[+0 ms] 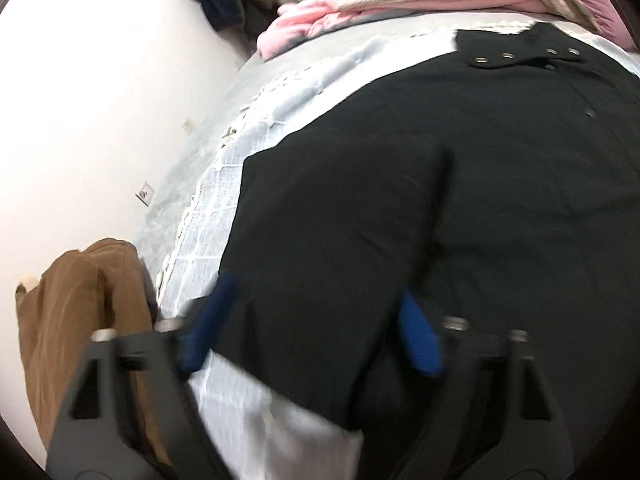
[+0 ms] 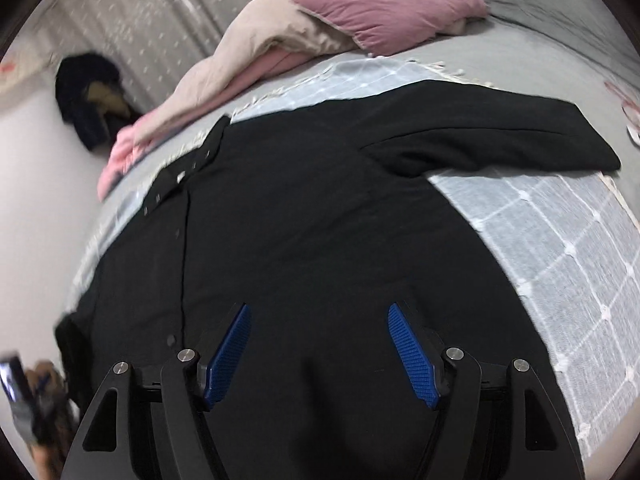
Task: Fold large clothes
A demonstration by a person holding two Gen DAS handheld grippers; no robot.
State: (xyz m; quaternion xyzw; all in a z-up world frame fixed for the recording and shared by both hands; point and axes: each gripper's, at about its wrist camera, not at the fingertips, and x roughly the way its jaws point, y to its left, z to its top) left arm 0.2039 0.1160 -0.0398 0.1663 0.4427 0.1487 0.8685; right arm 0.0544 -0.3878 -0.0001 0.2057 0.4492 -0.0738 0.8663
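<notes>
A large black coat (image 2: 304,216) lies spread flat on a bed's pale blue checked cover (image 2: 560,248), one sleeve stretched toward the far right edge. The left tongs (image 1: 316,320) straddle the coat's near hem, blue ribbed pads apart, not pressing. The right tongs (image 2: 320,336) hang wide over the coat's smooth middle, empty. A mauve pillow (image 2: 384,4) and pink bedding (image 1: 288,28) crowd the far side.
</notes>
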